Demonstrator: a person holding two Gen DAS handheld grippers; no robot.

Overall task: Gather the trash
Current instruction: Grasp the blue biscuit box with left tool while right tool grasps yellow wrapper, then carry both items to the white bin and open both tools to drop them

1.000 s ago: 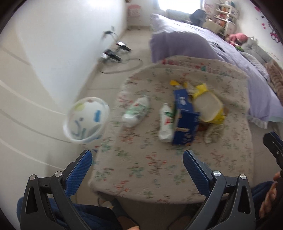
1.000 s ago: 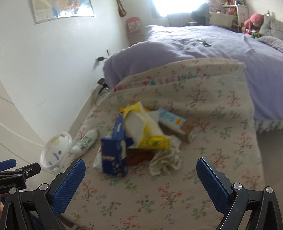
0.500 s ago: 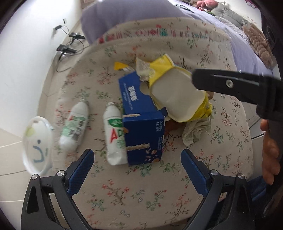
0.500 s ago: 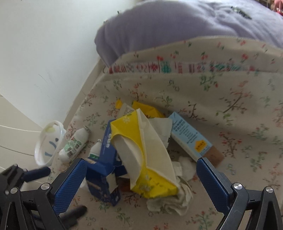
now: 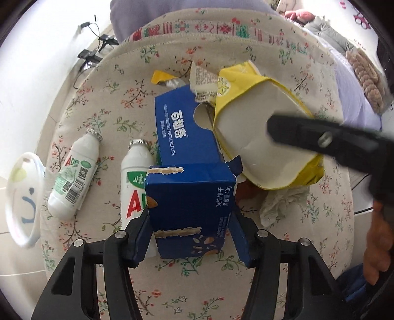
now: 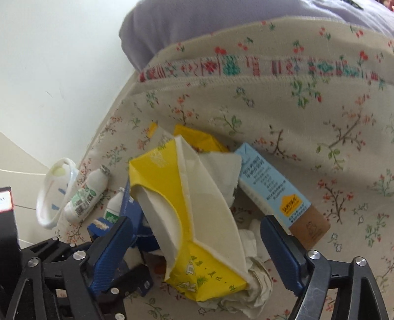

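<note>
Trash lies in a pile on a floral-cloth table. My left gripper is shut on the near end of a dark blue biscuit box. My right gripper is open, its blue fingers either side of a yellow tissue pack, which also shows in the left wrist view. Two white AD milk bottles lie left of the box. A light blue carton and crumpled tissue lie beside the pack.
A white plastic cup with a smiley face hangs off the table's left edge. A lilac bed stands behind the table. Cables and plugs lie on the floor by the white wall.
Both grippers moved down and forward into the pile. My left gripper closed on the blue box. My right gripper narrowed around the yellow tissue pack.
</note>
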